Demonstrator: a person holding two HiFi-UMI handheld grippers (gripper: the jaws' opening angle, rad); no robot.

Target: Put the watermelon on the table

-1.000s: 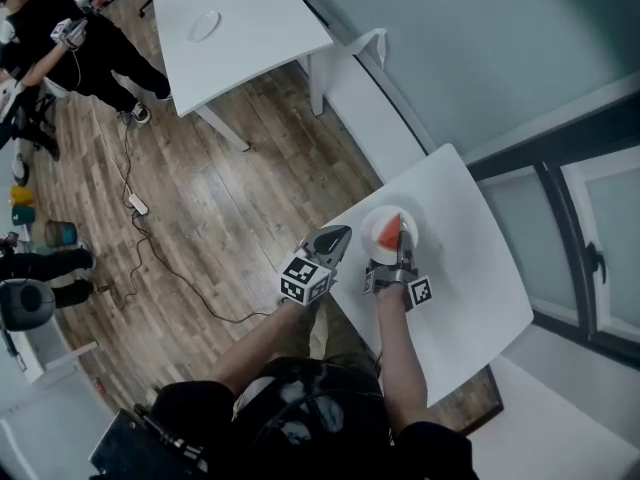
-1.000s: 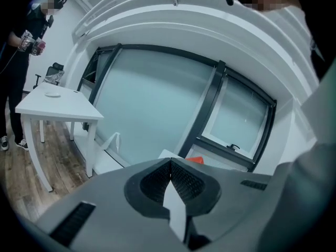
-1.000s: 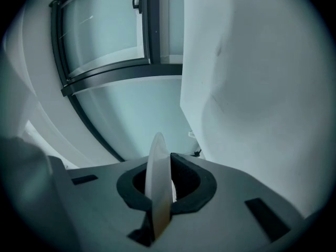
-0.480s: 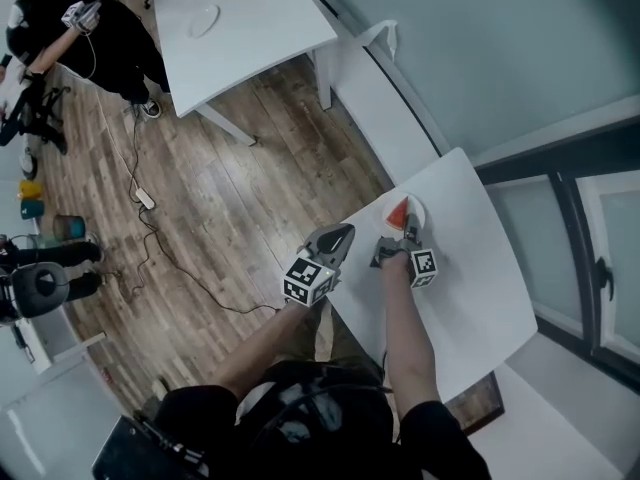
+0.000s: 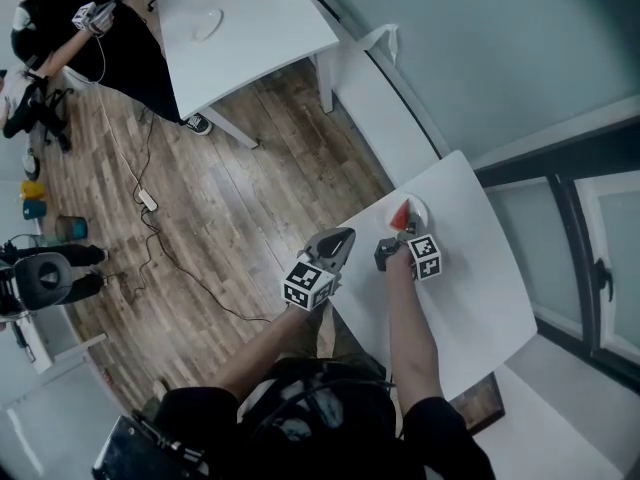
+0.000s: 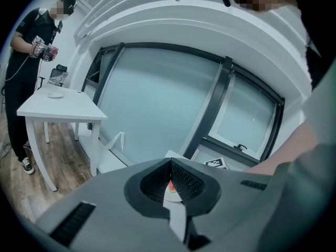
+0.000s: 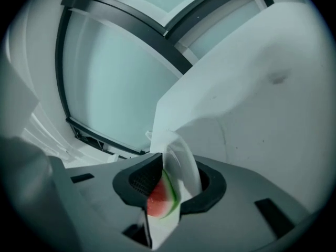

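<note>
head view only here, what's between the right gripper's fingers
observer: In the right gripper view the white plate's rim sits between the right gripper's fingers, which have just been opening; the watermelon slice lies on it.
operator: is the plate set down
observer: It looks so; the table lies right behind it there.
operator: and the other one
observer: The left gripper is empty, its fingers shut together in its own view.

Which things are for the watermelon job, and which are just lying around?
For the job: watermelon slice, white plate under it, near table.
Just lying about: far table, far plate, power strip, teal cup on the floor.
</note>
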